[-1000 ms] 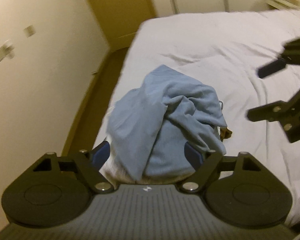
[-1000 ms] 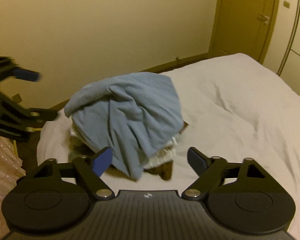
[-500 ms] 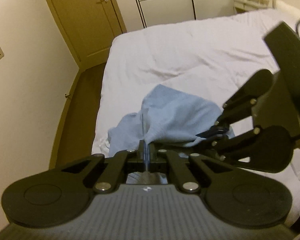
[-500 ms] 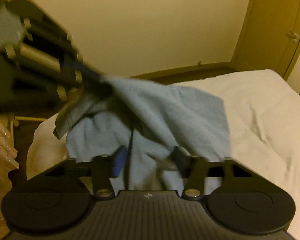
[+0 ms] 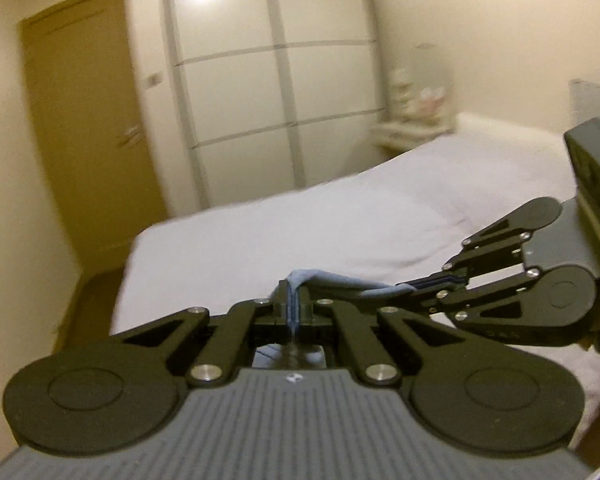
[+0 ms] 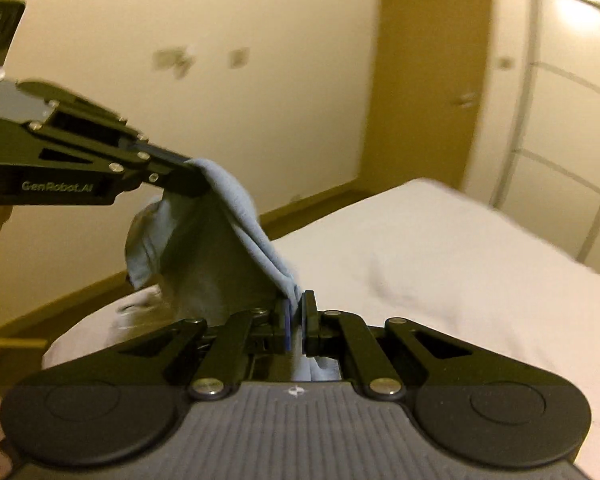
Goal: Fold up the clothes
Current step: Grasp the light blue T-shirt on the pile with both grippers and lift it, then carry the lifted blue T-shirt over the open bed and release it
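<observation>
A second ago both grippers stood open beside the heap – now the left gripper (image 5: 292, 304) and right gripper (image 6: 296, 312) pinch the blue garment (image 6: 236, 216), lifted above the bed (image 6: 440, 248) – ready for spreading.

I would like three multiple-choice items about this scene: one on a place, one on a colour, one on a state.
1. Where does the garment hang?
A. between the two grippers
B. on the door
C. flat on the floor

2. What colour is the garment?
A. red
B. light blue
C. black

3. How is the right gripper?
A. wide open
B. shut on the garment
C. out of view

Key:
1 A: the cloth spans from the left gripper to the right one, above the bed.
2 B: the fabric looks pale blue.
3 B: its fingers pinch the cloth edge.
</observation>
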A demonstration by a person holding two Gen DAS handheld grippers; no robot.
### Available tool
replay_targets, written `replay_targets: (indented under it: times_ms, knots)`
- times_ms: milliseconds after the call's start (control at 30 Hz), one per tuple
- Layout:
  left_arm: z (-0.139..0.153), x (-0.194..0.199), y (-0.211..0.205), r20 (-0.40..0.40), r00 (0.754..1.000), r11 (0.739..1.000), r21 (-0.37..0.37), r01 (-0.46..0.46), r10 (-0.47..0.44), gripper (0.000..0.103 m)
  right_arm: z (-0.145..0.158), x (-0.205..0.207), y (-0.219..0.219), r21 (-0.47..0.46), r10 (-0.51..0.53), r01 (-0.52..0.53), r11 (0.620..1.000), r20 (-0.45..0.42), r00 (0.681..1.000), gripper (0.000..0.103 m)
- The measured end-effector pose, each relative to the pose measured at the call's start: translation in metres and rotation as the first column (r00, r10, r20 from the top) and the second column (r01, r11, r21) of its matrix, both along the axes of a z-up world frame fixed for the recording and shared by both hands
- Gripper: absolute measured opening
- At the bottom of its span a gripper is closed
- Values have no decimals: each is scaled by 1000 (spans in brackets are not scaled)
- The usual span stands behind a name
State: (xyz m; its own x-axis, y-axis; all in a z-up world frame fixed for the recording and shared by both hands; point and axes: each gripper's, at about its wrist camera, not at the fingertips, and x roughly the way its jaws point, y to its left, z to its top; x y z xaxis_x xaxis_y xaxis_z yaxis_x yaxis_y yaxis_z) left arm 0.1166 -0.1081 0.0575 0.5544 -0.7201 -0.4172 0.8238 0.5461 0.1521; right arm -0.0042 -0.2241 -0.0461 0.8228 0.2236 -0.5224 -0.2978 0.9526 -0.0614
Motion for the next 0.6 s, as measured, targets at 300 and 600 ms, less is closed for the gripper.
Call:
replay_targets:
  times_ms: [300, 600]
  knots:
    - [1, -112, -168, -73, 972, 974, -57, 219, -223, 0, 39, -129, -178, -37, -216, 218, 975, 56, 975, 3]
    - [-19, -199, -222, -215, 923, 947, -32, 320, -320, 0, 36, -247, -288, -32, -292, 290, 956, -49, 955, 3]
